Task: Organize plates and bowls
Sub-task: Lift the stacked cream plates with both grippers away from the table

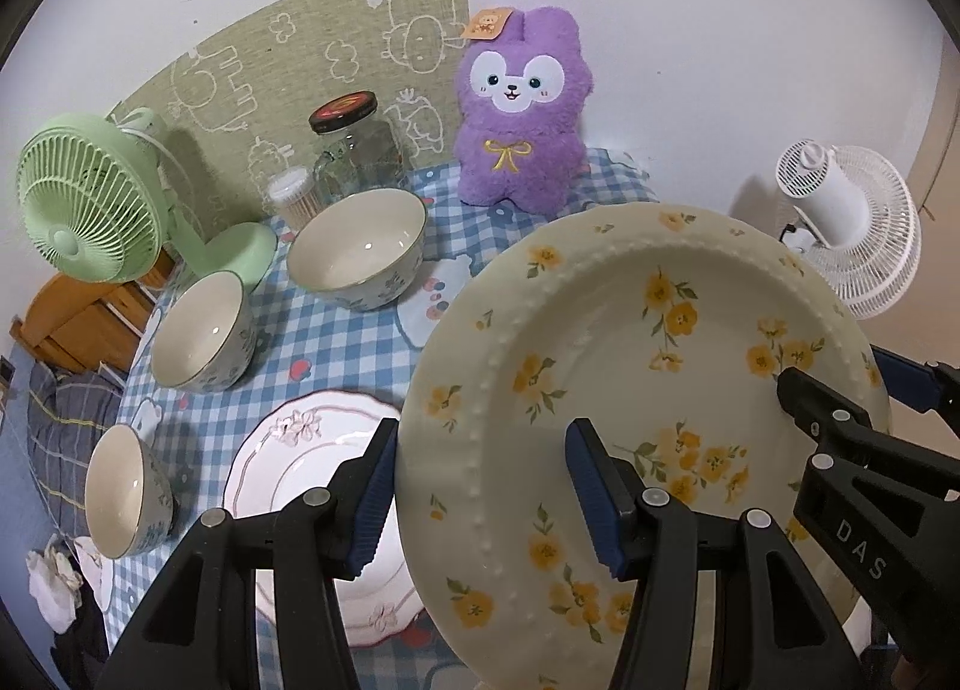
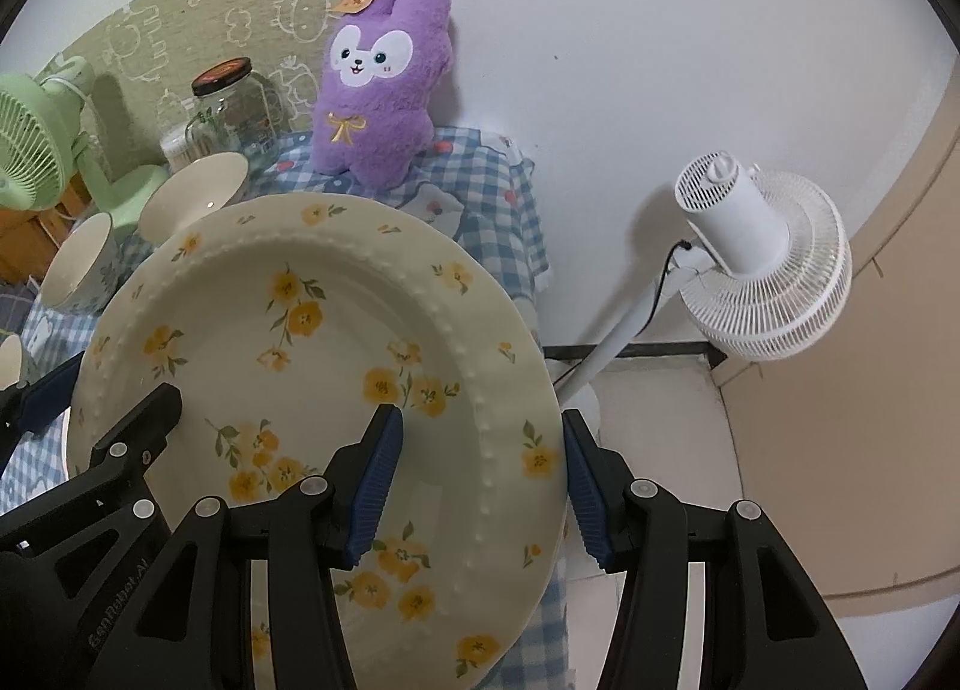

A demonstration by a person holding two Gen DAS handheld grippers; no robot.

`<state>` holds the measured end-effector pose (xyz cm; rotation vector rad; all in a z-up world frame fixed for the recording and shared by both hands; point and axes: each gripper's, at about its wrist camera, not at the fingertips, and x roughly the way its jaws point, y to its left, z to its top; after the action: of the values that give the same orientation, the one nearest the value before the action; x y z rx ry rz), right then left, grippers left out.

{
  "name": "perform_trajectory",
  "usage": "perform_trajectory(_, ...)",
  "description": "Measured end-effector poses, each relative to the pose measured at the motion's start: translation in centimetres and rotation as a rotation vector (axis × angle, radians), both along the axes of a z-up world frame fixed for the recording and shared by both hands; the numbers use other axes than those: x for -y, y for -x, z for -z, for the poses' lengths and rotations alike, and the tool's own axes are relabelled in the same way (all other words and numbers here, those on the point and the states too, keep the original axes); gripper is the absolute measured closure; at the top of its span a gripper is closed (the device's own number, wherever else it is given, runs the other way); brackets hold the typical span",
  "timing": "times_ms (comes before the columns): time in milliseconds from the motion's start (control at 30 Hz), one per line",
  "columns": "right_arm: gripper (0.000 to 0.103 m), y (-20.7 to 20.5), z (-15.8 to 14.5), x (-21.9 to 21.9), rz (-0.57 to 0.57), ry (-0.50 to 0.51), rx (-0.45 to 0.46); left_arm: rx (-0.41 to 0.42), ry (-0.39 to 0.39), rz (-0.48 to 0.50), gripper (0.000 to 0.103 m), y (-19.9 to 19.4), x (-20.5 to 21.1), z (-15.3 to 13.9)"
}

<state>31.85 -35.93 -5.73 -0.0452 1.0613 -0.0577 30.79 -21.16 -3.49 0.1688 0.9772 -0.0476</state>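
A cream plate with yellow flowers (image 1: 606,354) is held tilted above the checked tablecloth by both grippers. My left gripper (image 1: 480,492) is shut on its left rim, one finger under and one on the face. My right gripper (image 2: 477,486) is shut on its right rim (image 2: 498,390); it also shows in the left wrist view (image 1: 840,408). A white plate with pink flowers (image 1: 300,450) lies on the table below the left gripper. Three cream bowls stand on the table: a large one (image 1: 360,246), a middle one (image 1: 201,330) and a small one (image 1: 120,492).
A purple plush toy (image 1: 522,108), a glass jar with a black lid (image 1: 354,150) and a toothpick holder (image 1: 291,195) stand at the back. A green fan (image 1: 84,204) is at the left. A white standing fan (image 2: 762,270) is off the table's right edge.
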Motion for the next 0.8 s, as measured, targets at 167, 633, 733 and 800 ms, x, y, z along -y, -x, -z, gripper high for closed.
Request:
perform_trajectory(167, 0.047, 2.4, 0.2, -0.7, 0.003, -0.001, -0.009, -0.002, 0.0, 0.008, 0.047, 1.9, -0.5, 0.0)
perform_trajectory(633, 0.047, 7.8, 0.7, -2.2, 0.02, 0.006, -0.025, -0.017, 0.014, 0.015, 0.047, 7.0, -2.1, 0.5)
perform_trajectory(733, 0.047, 8.9, 1.2, -2.4, 0.028, 0.006, -0.036, -0.027, 0.019, 0.019, 0.047, 8.0, -2.4, 0.9)
perform_trajectory(800, 0.047, 9.5, 1.6, -2.5, 0.034, 0.006, -0.044, -0.031, 0.015, 0.024, 0.047, 8.6, -2.4, 1.3)
